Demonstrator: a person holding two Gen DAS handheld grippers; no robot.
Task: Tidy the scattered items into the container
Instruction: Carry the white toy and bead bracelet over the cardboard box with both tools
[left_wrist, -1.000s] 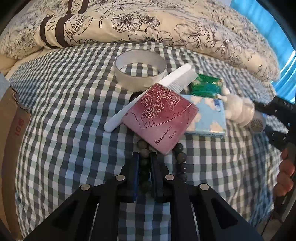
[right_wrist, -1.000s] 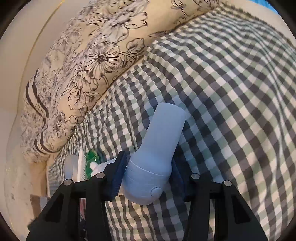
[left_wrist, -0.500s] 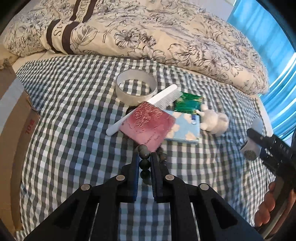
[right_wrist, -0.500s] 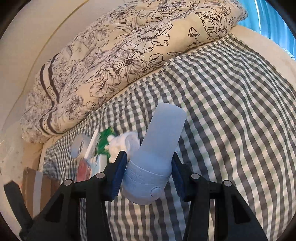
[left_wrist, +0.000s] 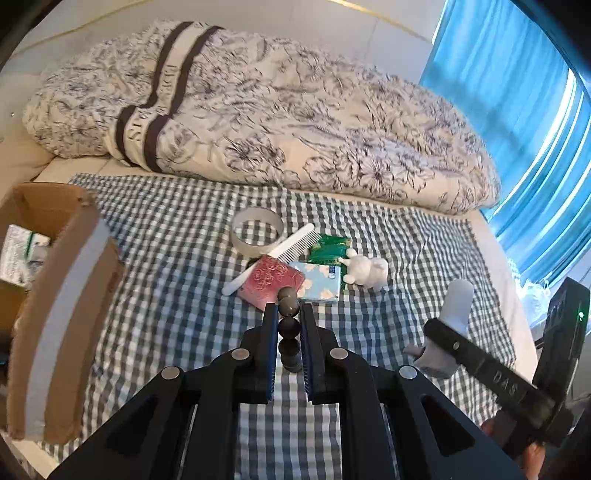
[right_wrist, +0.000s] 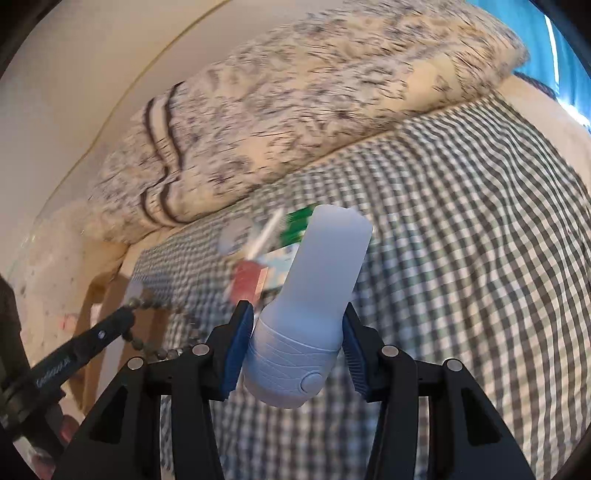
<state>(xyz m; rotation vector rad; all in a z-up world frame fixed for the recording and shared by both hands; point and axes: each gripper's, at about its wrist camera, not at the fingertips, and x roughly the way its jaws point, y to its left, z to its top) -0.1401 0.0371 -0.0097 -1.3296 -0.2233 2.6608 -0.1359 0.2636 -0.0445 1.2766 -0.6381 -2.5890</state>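
Note:
My left gripper (left_wrist: 288, 314) is shut on a string of dark green beads (left_wrist: 289, 328), held in the air above the checked bedspread. My right gripper (right_wrist: 295, 317) is shut on a pale blue handheld device (right_wrist: 314, 295); from the left wrist it shows at the right as the same device (left_wrist: 456, 301) in the black fingers. The cardboard box (left_wrist: 66, 295) stands open at the left edge of the bed, with packets inside. On the bedspread lie a tape ring (left_wrist: 256, 236), a white comb (left_wrist: 273, 262), a red rose-embossed case (left_wrist: 271, 282), a blue packet (left_wrist: 321, 286), a green pouch (left_wrist: 328, 249) and a white bunny figure (left_wrist: 365, 271).
A floral duvet (left_wrist: 277, 122) is heaped along the far side of the bed. Blue curtains (left_wrist: 517, 92) hang at the right. In the right wrist view the left gripper with the dangling beads (right_wrist: 159, 328) shows at lower left, in front of the box (right_wrist: 98, 314).
Both grippers have risen and pulled back from the bed. The beads have come off the bedspread from under the red case. The box has come into view at the left.

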